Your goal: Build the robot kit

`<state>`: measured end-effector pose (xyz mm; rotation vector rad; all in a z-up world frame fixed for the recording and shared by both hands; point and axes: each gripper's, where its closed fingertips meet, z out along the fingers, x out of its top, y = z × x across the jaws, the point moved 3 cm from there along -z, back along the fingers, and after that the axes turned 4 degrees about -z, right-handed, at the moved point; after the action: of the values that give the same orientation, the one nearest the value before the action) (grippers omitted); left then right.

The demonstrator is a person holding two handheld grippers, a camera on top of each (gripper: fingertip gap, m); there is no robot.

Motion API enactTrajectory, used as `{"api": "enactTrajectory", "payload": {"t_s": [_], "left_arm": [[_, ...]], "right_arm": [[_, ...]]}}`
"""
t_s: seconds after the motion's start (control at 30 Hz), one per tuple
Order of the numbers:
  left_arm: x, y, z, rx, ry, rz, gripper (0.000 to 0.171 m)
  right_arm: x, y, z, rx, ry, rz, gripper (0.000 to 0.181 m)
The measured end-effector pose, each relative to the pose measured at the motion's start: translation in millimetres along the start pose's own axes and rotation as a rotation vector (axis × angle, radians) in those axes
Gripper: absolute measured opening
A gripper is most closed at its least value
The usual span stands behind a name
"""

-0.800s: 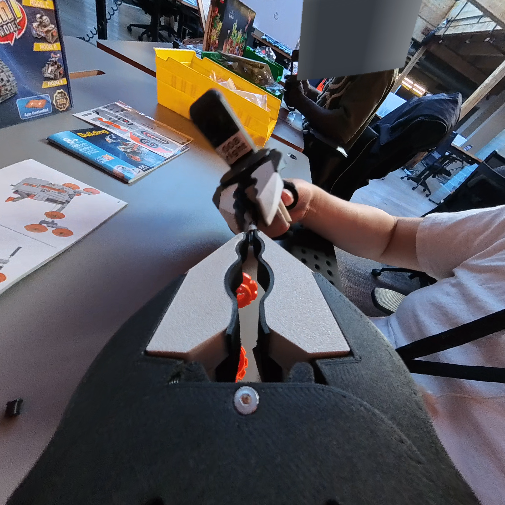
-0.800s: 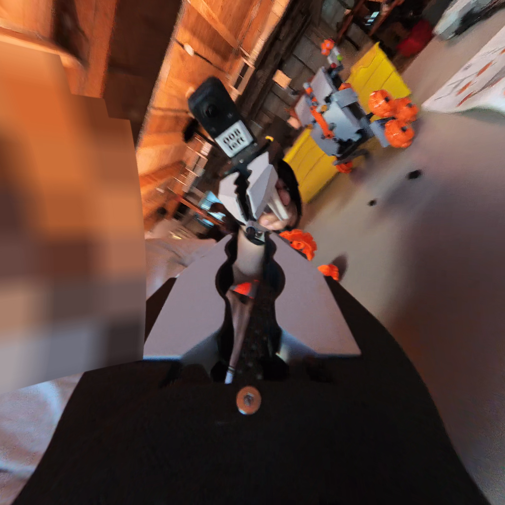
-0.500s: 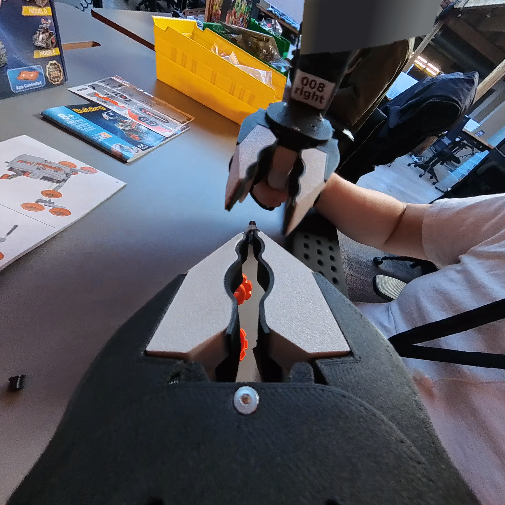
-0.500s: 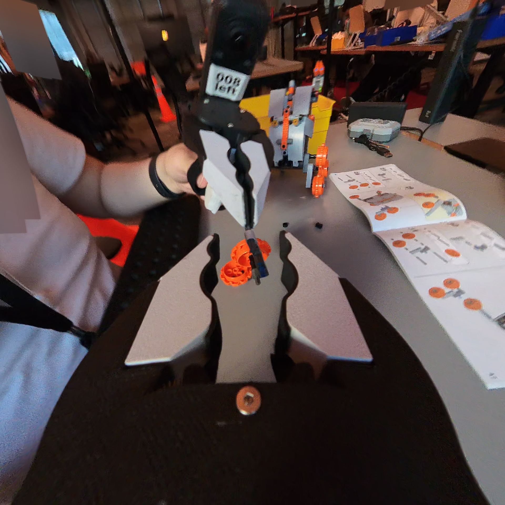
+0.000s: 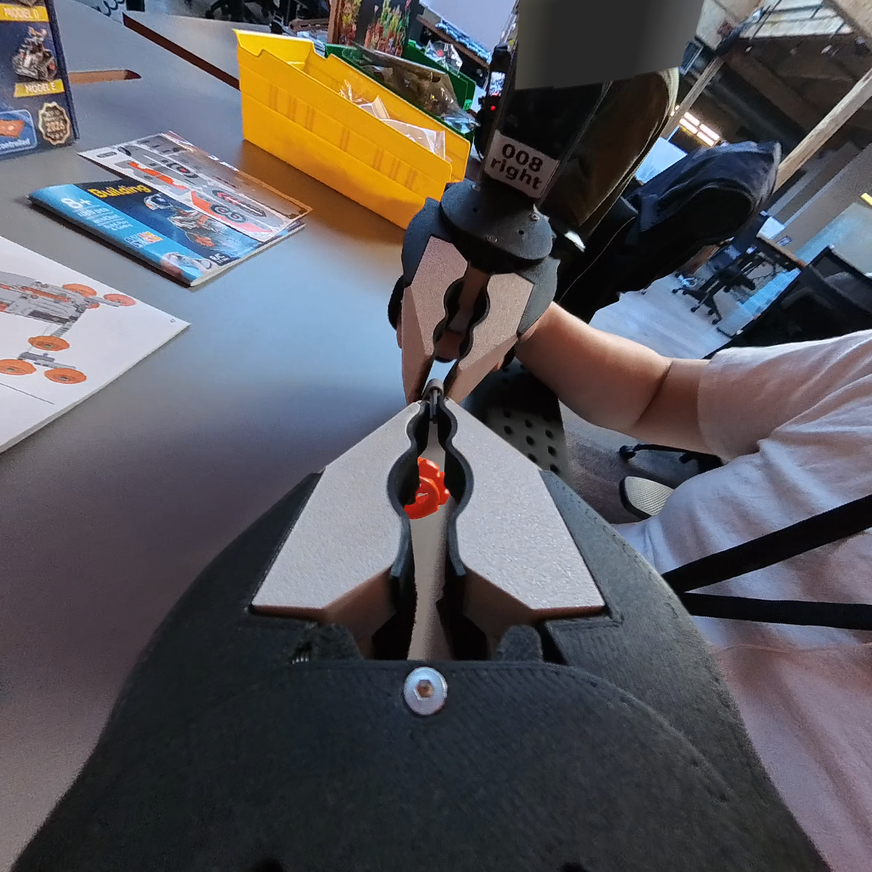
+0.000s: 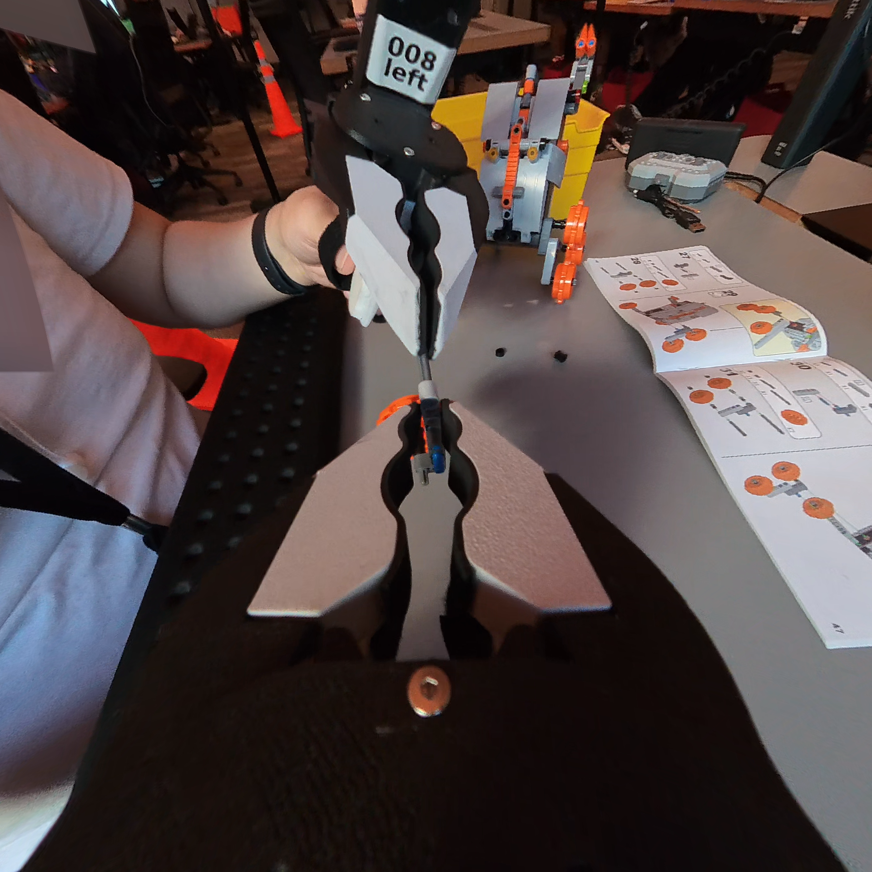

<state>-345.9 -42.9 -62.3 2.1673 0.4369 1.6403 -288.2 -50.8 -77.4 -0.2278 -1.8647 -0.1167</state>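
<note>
Nearest in the right wrist view, the right gripper [image 6: 431,409] is seen with its jaws clenched on the lower end of a thin axle assembly [image 6: 428,427], a grey rod with a white bush and small grey and blue connectors. The upper end of that rod is pinched in the tightly closed jaws of the left gripper [image 6: 427,351]; only this view shows the whole rod spanning the two. In the left wrist view the left gripper [image 5: 433,406] is seen closed on a dark tip, met point to point by the right gripper [image 5: 431,383], and an orange wheel [image 5: 426,488] shows through the gap on the grey bench [image 5: 198,424].

Farther off, an open instruction booklet [image 6: 755,401] lies at the right, with a partly built grey and orange model [image 6: 533,165] beyond. Only the left wrist view shows the yellow bin [image 5: 330,122] holding clear plastic bags [image 5: 391,104].
</note>
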Motion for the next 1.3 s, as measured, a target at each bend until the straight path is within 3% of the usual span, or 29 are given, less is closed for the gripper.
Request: {"api": "enactTrajectory", "payload": {"t_s": [0.27, 0.47, 0.67, 0.73, 1.0, 1.1, 1.2, 1.3], "left_arm": [[0.1, 0.8, -2.1, -0.024, 0.014, -0.032, 0.001], [1.5, 3.8, -2.3, -0.038, 0.022, -0.037, 0.000], [2.7, 5.3, -4.0, -0.059, 0.043, -0.059, 0.001], [3.1, 5.4, -4.0, -0.058, 0.048, -0.058, 0.001], [1.5, 9.8, -5.8, -0.098, 0.037, -0.081, 0.001], [6.6, 7.3, -19.2, -0.070, 0.073, -0.094, 0.016], [5.2, -0.7, -40.8, 0.023, 0.095, -0.082, 0.016], [-13.1, -12.1, -60.5, 0.160, 0.026, -0.074, 0.016]], "right_arm": [[15.5, 4.1, -2.8, -0.010, 0.181, 0.005, 0.034], [18.0, -0.8, -0.1, -0.017, 0.110, -0.119, 0.015], [15.2, -0.3, 0.6, -0.006, 0.102, -0.101, 0.018], [15.8, -4.2, 0.1, 0.021, 0.100, -0.105, 0.007], [15.8, -11.0, 0.0, 0.044, 0.071, -0.099, 0.006], [4.9, -6.7, 1.8, 0.027, 0.011, -0.071, 0.006], [-7.0, -4.2, 3.5, 0.012, -0.072, -0.061, 0.007], [-12.2, -2.2, 4.1, 0.000, -0.118, -0.062, 0.007]]}}
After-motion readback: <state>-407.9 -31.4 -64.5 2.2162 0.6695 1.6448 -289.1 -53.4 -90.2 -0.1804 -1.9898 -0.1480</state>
